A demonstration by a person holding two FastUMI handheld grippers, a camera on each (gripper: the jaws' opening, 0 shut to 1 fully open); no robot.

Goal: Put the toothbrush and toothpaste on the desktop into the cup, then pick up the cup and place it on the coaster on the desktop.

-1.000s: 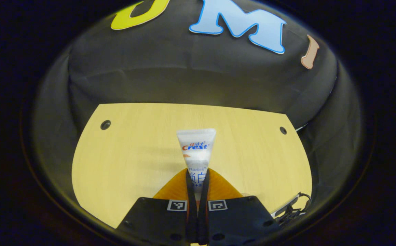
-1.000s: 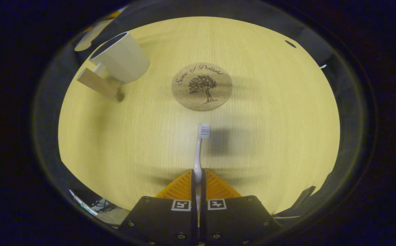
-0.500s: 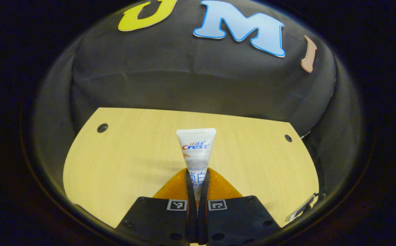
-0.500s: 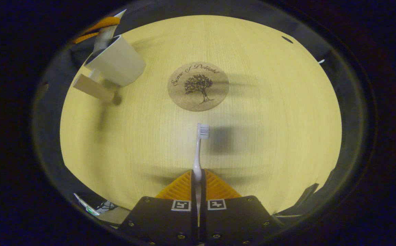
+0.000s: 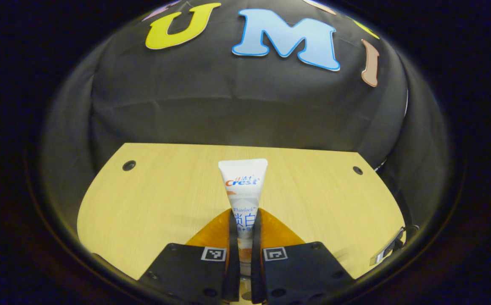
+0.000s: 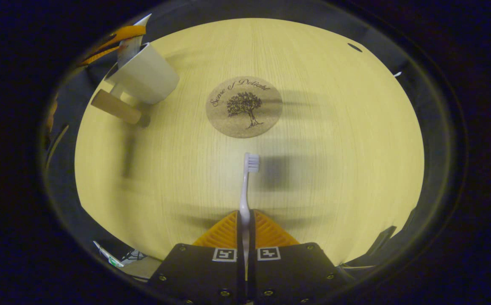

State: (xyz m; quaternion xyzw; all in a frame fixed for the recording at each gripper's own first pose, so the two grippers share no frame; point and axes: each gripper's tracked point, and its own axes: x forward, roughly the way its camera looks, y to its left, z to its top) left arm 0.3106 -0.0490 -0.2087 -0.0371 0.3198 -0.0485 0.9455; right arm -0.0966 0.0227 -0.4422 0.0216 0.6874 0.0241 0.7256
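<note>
Above the desk [image 6: 334, 140], right gripper [image 6: 245, 220] pinching toothbrush [image 6: 245, 190], left gripper [image 5: 244, 220] pinching toothpaste [image 5: 242, 182].

Toothpaste [image 5: 243, 190] tube, left gripper view: brand "Crest" in red-and-blue letters near its flat far end, small characters above it too tiny to read. Lower down a faint word, about "Whitelock", then large blue Chinese characters partly hidden between the left hand-held gripper [image 5: 244, 220] fingers. Coaster [image 6: 243, 106] on the tabletop [image 6: 334, 148], right gripper view: script "Sense of Delight" arched over a tree drawing. Square black-and-white coded markers on both gripper bodies, no readable text.
</note>
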